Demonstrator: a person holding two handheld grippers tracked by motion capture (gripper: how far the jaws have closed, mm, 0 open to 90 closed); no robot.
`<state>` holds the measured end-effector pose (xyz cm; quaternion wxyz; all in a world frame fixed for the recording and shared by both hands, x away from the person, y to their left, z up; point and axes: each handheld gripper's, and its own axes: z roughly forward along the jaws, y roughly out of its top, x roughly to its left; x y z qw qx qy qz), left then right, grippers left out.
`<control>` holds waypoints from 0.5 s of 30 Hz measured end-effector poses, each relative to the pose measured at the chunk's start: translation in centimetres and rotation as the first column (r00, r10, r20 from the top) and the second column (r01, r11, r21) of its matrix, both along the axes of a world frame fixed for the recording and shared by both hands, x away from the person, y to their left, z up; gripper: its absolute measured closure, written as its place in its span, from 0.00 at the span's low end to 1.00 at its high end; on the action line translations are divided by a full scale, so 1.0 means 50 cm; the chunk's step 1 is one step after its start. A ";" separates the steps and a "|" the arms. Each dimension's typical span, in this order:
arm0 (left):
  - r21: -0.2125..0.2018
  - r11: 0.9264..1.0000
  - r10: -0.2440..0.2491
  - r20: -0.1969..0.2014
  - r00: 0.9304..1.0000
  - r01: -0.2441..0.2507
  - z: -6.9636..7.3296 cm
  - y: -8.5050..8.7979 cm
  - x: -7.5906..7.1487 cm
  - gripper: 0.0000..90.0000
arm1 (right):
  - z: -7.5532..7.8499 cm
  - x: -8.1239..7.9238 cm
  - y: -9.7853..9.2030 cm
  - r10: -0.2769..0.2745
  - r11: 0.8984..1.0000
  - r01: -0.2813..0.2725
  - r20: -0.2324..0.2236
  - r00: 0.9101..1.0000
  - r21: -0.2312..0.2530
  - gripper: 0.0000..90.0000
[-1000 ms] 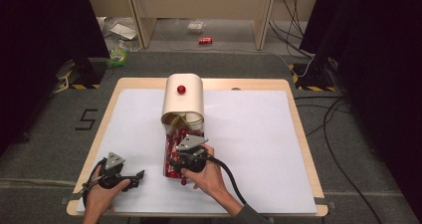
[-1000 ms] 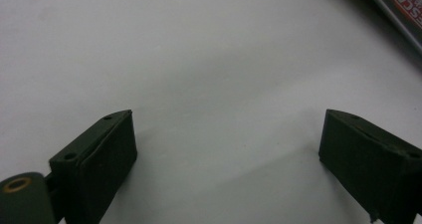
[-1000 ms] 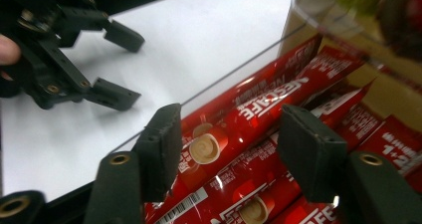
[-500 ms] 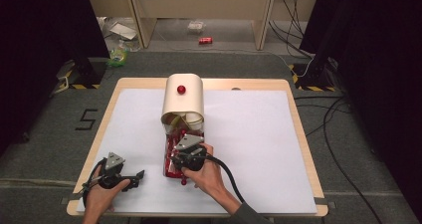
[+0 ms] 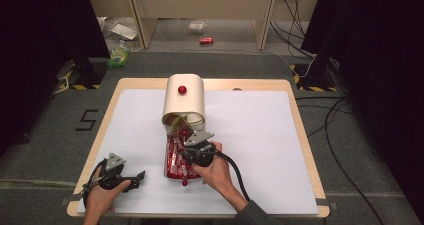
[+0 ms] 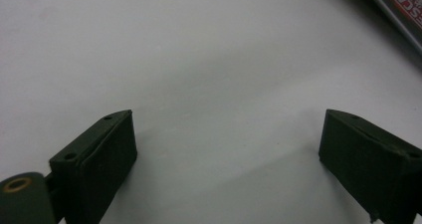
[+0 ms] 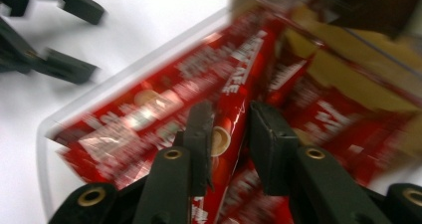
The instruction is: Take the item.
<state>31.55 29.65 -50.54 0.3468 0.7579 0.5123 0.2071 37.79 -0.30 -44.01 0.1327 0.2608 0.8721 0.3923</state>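
One red sachet stick point(image 7: 234, 119) lies lengthwise between the just-closing jaws of the right gripper point(image 7: 231, 134), in the clear tray point(image 5: 170, 177) near the table's front edge point(image 5: 200, 216); the left gripper point(image 5: 137, 176) idles, jaws apart.

Looking along my left gripper point(image 6: 226, 149), I see its two black jaws rising from the bottom edge, set wide apart with nothing between them but the bare white table surface point(image 6: 199, 59); each jaw throws a soft shadow on that surface; a brass-coloured rivet point(image 6: 17, 185) sits at the base of the left-hand jaw. In the top right corner the edge of a red packet point(image 6: 403, 5) with white lettering shows, well apart from both jaws.
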 end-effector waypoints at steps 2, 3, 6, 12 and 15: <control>0.000 1.000 0.000 0.000 1.000 0.000 0.000 0.000 0.000 0.08 | 0.001 0.004 -0.009 -0.003 1.000 0.003 -0.005 1.000 0.007 0.81; 0.000 1.000 0.000 0.000 1.000 0.000 0.000 0.000 0.000 0.08 | 0.002 0.005 -0.012 -0.008 1.000 0.008 -0.009 1.000 0.011 0.81; 0.000 1.000 0.000 0.000 1.000 0.000 0.000 0.000 0.000 0.08 | -0.002 0.006 -0.008 -0.009 1.000 0.009 -0.008 1.000 0.006 0.80; -0.001 1.000 0.000 0.000 1.000 0.000 0.000 0.000 0.000 0.08 | -0.010 0.010 -0.004 -0.011 1.000 0.011 -0.014 1.000 0.008 0.79; 0.000 1.000 0.000 0.000 1.000 0.000 0.000 0.000 0.000 0.08 | -0.006 0.010 -0.009 -0.013 1.000 0.013 -0.017 1.000 0.020 0.84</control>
